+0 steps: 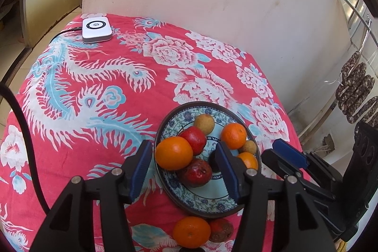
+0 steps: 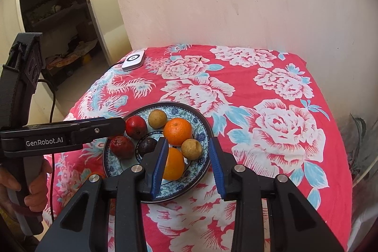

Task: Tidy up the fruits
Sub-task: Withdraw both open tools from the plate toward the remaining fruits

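Two fruits, an orange (image 1: 191, 232) and a red fruit (image 1: 221, 229), lie off the plate (image 1: 198, 204), nearest the left gripper (image 1: 184, 169), fingers wide, empty.

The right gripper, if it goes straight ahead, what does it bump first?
Probably the orange on the plate, lying just inside its open left jaw. Depth is unclear, so it might pass above.

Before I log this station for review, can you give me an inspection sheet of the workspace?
Surface: red floral cloth over a table.
Job's things: plate holding oranges, red and tan fruits; an orange and a red fruit lie off it.
Clutter: white device at far corner.
Grippers: left hand-held gripper open over the plate; right hand-held gripper open too.
Cables: black lead into the device.
Surroundings: pale wall; dark sausages hang at right.
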Demonstrator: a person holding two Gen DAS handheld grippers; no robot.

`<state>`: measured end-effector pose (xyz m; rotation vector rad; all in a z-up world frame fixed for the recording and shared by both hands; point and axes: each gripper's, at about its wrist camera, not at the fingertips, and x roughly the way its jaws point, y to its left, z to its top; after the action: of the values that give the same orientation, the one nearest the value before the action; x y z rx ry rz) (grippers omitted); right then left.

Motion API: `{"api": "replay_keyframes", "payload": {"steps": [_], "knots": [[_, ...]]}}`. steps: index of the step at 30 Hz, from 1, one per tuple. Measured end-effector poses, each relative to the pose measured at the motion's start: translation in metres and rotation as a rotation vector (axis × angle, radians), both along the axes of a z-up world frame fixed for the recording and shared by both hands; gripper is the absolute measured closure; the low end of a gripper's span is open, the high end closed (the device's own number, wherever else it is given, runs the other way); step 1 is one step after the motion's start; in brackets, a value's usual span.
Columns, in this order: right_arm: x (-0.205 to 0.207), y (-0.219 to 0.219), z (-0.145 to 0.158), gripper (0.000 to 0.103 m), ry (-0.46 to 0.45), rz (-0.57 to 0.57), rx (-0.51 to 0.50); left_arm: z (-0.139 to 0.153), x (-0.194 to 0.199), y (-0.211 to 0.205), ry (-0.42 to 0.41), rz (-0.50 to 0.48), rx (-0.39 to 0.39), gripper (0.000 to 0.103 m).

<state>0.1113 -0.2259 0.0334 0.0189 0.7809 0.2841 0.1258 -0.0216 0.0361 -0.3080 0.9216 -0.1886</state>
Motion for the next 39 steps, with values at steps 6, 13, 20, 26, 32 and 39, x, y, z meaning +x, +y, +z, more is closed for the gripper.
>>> {"api": "replay_keyframes", "payload": {"steps": [6,13,20,26,32,39], "knots": [[-0.003,0.003,0.003,0.066,-0.012,0.009,-0.006,0.007,-0.004,0.000,-0.031,0.001,0.022,0.044],[-0.012,0.007,0.008,0.066,-0.019,0.020,0.000,0.015,-0.015,-0.001,-0.047,-0.009,0.045,0.044],[-0.027,0.013,0.012,0.066,-0.018,0.025,0.010,0.015,-0.031,0.002,-0.031,-0.012,0.060,0.044],[-0.039,0.020,0.013,0.066,-0.018,0.038,0.011,0.013,-0.044,0.007,-0.012,-0.010,0.068,0.044],[-0.049,0.028,0.012,0.066,-0.011,0.050,0.006,0.013,-0.056,0.010,-0.009,-0.011,0.068,0.044],[-0.059,0.036,0.007,0.066,0.006,0.062,0.010,0.008,-0.073,0.009,0.008,-0.035,0.073,0.044]]}}
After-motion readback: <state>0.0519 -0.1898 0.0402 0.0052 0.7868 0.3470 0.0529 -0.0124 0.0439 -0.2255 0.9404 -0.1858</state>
